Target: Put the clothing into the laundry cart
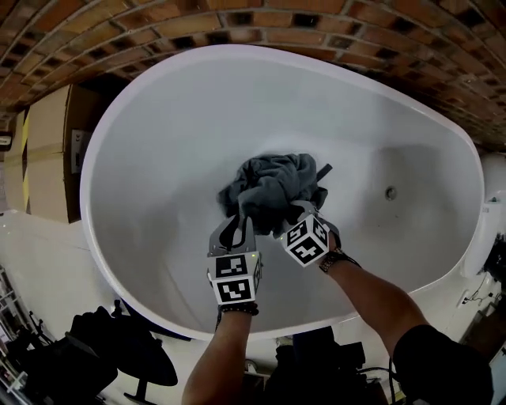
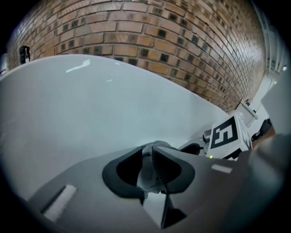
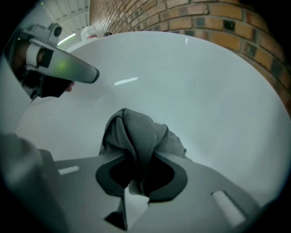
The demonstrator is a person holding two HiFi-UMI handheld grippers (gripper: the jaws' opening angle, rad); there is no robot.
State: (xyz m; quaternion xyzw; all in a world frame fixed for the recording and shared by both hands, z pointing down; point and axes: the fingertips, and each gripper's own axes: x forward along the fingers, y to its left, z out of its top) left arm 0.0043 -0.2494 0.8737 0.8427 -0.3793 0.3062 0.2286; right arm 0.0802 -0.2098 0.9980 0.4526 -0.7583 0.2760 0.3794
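Observation:
A crumpled dark grey garment (image 1: 273, 186) lies on the bottom of a big white oval tub (image 1: 111, 134). Both grippers reach down into the tub at its near side. My left gripper (image 1: 239, 227) is shut on a fold at the garment's near-left edge; in the left gripper view the pale grey cloth (image 2: 146, 175) fills the gap between the jaws of that gripper (image 2: 148, 164). My right gripper (image 1: 298, 213) is shut on the near-right part. In the right gripper view a bunched fold of the garment (image 3: 136, 132) rises out of the closed jaws of that gripper (image 3: 136, 172).
A drain fitting (image 1: 390, 192) sits in the tub's right wall. A brick wall (image 1: 237, 20) curves behind the tub. A cardboard box (image 1: 47, 150) stands at the left, and black equipment (image 1: 95, 348) lies on the floor near my feet.

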